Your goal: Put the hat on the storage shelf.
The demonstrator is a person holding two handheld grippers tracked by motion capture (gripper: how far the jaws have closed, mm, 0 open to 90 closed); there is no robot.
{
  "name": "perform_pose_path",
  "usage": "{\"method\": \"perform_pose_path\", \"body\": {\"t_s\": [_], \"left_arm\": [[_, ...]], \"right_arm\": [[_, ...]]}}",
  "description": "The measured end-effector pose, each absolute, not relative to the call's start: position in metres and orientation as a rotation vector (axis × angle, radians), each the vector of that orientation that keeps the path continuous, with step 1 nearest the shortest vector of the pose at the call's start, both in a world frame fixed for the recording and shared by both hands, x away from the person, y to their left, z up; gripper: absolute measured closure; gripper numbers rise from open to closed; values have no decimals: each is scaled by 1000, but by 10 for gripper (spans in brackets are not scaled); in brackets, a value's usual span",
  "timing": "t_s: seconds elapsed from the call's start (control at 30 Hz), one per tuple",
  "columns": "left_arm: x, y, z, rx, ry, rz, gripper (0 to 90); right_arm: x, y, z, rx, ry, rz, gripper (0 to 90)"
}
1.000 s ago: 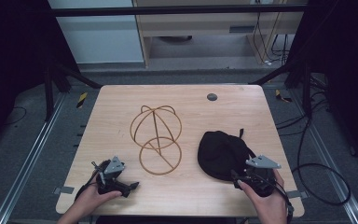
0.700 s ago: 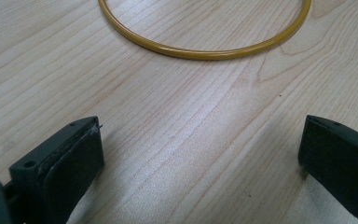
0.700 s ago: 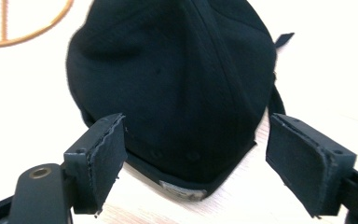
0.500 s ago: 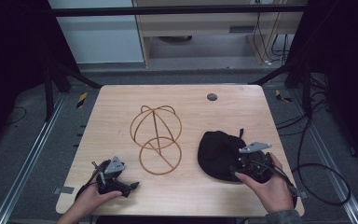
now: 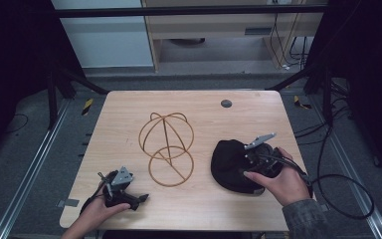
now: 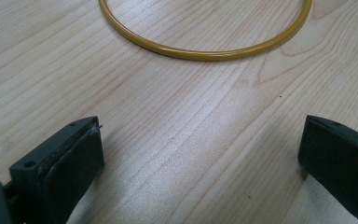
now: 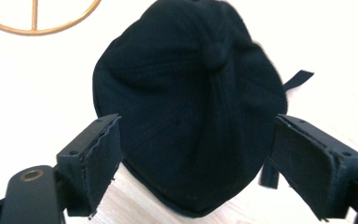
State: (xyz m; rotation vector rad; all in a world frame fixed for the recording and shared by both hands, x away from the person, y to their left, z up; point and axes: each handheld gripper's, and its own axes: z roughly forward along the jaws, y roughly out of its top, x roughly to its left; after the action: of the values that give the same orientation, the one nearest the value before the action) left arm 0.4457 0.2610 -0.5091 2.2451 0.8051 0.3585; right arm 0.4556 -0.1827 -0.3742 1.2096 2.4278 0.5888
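Observation:
A black cap (image 5: 229, 167) lies crown up on the right part of the wooden table (image 5: 129, 109). My right gripper (image 5: 246, 162) hovers just above the cap's right side and tilts down at it. In the right gripper view the cap (image 7: 191, 93) lies below my open right gripper (image 7: 198, 130), whose pads do not touch it. A gold wire hat stand (image 5: 166, 147) stands in the middle of the table. My left gripper (image 5: 138, 199) rests near the front left edge. It stands open (image 6: 200, 135), nothing between its pads, facing the stand's base ring (image 6: 205, 51).
A small dark round disc (image 5: 226, 103) sits in the tabletop near the back edge. Cables (image 5: 338, 184) trail from the right gripper onto the floor at the right. Metal frame rails run along both sides of the table.
The right hand has lifted its gripper and carried it farther over the cap, tilted downward. The left gripper, the cap and the stand have kept their places.

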Motion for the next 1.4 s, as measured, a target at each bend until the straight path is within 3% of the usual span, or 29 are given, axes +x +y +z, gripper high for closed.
{"method": "perform_pose_path", "body": {"t_s": [0.47,0.7,1.2,1.4], "left_arm": [[446,261,-509,2245,805,359,0],[446,261,-509,2240,809,358,0],[446,259,-509,2240,810,363,0],[446,258,-509,2240,810,364,0]], "right_arm": [[476,-167,-353,1114,2515,534,180],[493,-157,-347,1072,2561,500,229],[519,-156,-359,1072,2603,487,338],[527,-160,-370,1100,2624,466,320]]}}
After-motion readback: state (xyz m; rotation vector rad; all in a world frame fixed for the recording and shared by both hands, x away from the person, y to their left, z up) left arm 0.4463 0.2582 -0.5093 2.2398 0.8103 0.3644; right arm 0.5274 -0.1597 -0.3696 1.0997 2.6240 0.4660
